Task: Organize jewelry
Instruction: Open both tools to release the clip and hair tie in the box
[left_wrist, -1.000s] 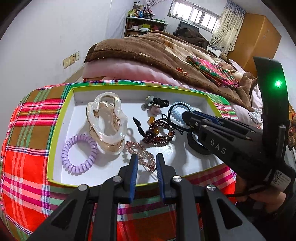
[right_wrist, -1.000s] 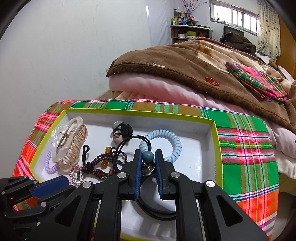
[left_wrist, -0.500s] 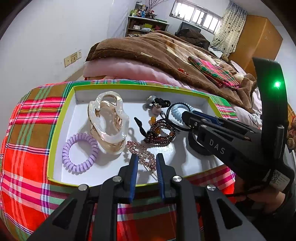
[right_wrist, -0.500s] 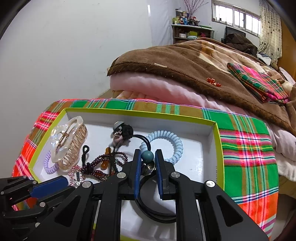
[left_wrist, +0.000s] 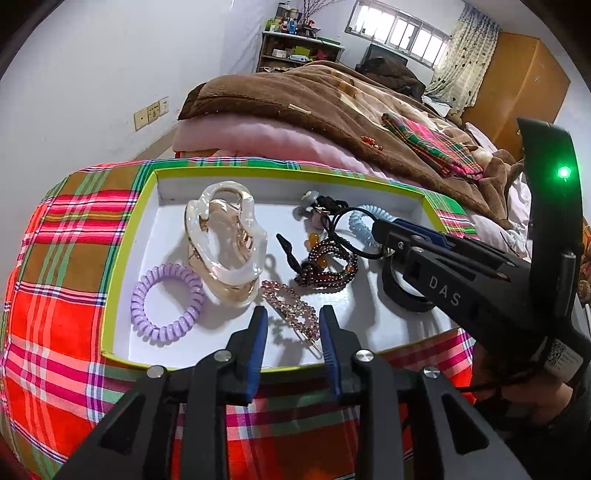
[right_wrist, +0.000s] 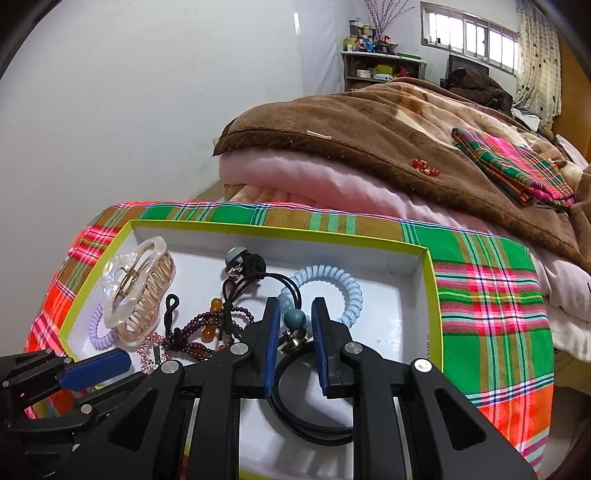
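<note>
A white tray with a lime rim (left_wrist: 125, 236) (right_wrist: 430, 295) sits on a plaid cloth. It holds a clear claw clip (left_wrist: 225, 254) (right_wrist: 133, 291), a purple coil tie (left_wrist: 166, 302), a rhinestone clip (left_wrist: 291, 310), a dark bead bracelet (left_wrist: 328, 269) (right_wrist: 207, 325), a blue coil tie (right_wrist: 325, 291) and a black band (right_wrist: 306, 417). My left gripper (left_wrist: 291, 332) is open just above the rhinestone clip at the tray's near edge. My right gripper (right_wrist: 295, 325) is shut on a black elastic hair tie with a teal bead (right_wrist: 294, 318), lifted slightly; its cord trails to a black knot (right_wrist: 255, 264).
A bed with a pink quilt (right_wrist: 332, 181) and brown blanket (right_wrist: 388, 129) lies just behind the tray. A folded plaid cloth (right_wrist: 513, 166) rests on the blanket. A white wall (right_wrist: 147, 92) is at the left, shelves (left_wrist: 295, 48) and a wardrobe (left_wrist: 517, 85) at the back.
My right gripper has lifted the teal-bead hair tie, pulling its cord taut away from the bracelet. My left gripper stayed over the rhinestone clip, a little higher.
</note>
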